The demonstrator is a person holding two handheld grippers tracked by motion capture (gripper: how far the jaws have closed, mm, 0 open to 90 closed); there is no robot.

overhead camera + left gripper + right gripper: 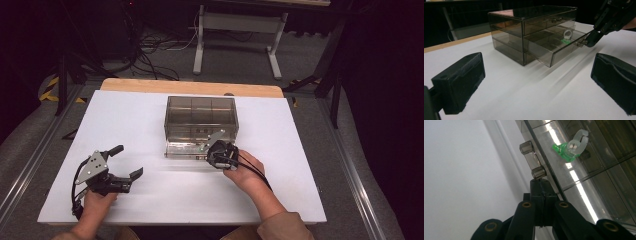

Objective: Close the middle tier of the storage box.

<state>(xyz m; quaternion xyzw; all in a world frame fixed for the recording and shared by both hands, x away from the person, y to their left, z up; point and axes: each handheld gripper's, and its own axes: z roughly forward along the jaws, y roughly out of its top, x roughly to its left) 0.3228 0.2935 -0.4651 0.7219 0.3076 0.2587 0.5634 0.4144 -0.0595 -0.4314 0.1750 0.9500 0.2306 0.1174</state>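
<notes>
A smoky clear drawer box [200, 117] stands in the middle of the white table [125, 115]. Its bottom drawer [554, 47] is pulled partway out toward me. Inside that drawer lies a clear ring with a green piece [571, 147], also visible as the ring [567, 35] in the left gripper view. My right gripper [540, 185] is shut, its tips against the near end of the drawer's small handle [532, 160]; I cannot tell whether they pinch it. My left gripper [126, 161] rests at the table's front left, jaws wide open and empty, pointing toward the box [531, 25].
The table's wooden far edge [190, 87] runs behind the box. Beyond it are a white table frame [240, 35] and loose cables [150, 55] on the floor. White tabletop stretches to the left and right of the box.
</notes>
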